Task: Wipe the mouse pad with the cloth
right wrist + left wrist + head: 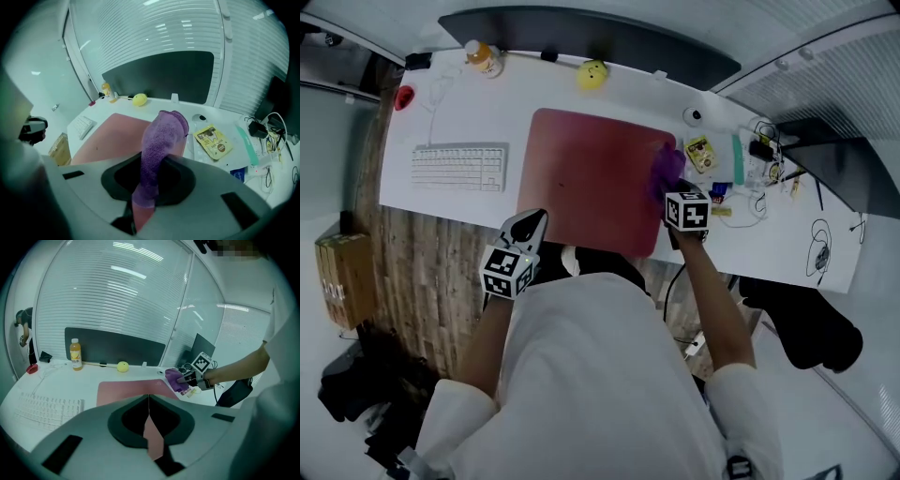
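Head view: my right gripper [672, 186] is clamped on the purple cloth [666, 167], which sits at the 3 o'clock edge of the red mouse pad [586, 178] on the white desk [502, 103]. My left gripper [534, 218] hovers at the pad's 7 o'clock corner, with the keyboard [457, 167] off at 9 o'clock. Left gripper view: my left jaws are pressed together with nothing between them, and beyond them the pad [124, 389] runs away toward 12 o'clock. The cloth [174, 378] and the right gripper [189, 379] sit at its 2 o'clock corner. Right gripper view: the cloth [161, 140] stands up between my right jaws, gripped by its lower end and folded forward toward 12 o'clock. The bare pad [110, 136] spreads from there toward 10 o'clock. A snack packet [213, 142] lies off the pad at 2 o'clock. I judge that the wipe turns on this: nearly all the unwiped surface lies toward 9 o'clock of the cloth in the head view. The right gripper is the nearer tool, and the left is placed to steady the near corner. Whether the cloth is pressed flat on the pad, I cannot tell.
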Demonstrator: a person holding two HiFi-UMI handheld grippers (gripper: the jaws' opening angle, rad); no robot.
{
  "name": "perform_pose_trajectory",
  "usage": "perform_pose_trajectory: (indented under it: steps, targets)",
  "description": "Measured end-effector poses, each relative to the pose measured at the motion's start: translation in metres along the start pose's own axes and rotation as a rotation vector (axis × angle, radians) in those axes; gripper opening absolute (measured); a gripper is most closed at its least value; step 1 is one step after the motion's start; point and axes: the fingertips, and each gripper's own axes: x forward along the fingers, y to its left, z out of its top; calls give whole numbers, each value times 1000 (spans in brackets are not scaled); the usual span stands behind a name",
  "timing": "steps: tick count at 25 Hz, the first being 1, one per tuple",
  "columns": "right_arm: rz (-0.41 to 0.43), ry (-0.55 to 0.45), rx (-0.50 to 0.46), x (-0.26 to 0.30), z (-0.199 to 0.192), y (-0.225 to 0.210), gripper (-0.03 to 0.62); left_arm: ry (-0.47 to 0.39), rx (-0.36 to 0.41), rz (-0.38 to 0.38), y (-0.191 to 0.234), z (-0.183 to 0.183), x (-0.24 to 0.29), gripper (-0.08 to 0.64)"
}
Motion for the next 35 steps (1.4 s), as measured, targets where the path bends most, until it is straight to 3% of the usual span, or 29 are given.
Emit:
perform_pose_trajectory:
  steps: [7, 21, 29, 35]
  targets:
    - [2, -126, -12, -41, 10, 51, 72, -50, 40, -44, 14, 10, -28, 20]
    - [-95, -304, 5, -120, -5, 152, 72, -110, 109, -177, 34, 8, -100, 20]
    - [-147, -427, 54, -175, -11, 181, 72, -135, 143, -270, 18, 18, -125, 20]
    - [-159, -496, 50, -209, -13, 182, 72, -199, 186, -278, 3, 48, -143, 20]
